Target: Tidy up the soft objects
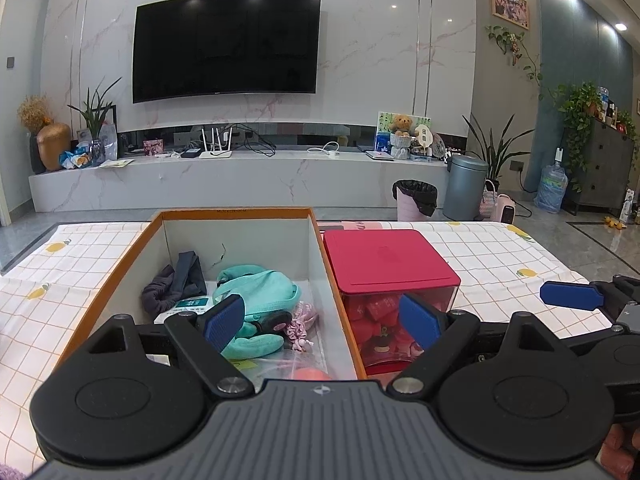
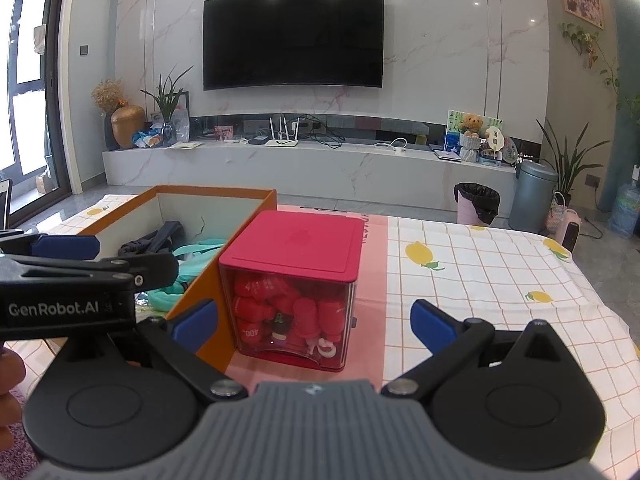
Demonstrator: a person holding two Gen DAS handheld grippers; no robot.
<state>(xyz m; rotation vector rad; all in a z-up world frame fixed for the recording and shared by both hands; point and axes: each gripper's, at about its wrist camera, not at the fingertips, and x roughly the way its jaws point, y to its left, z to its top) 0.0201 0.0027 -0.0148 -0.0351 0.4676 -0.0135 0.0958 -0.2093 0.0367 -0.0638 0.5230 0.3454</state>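
Two black grippers with blue finger pads hover over a table with a white checked cloth with lemons (image 2: 500,280). The left gripper (image 1: 324,322) has its fingers spread wide and holds nothing. It hangs above the near end of the orange cardboard box (image 1: 120,276). Inside that box lie a soft teal bag (image 1: 260,292), a dark grey headband (image 1: 176,284) and a pink knitted toy (image 1: 300,324). The right gripper (image 2: 314,322) is spread wide too and empty. It points at the clear plastic box with a red lid (image 2: 296,280), full of red things, which touches the orange box's side.
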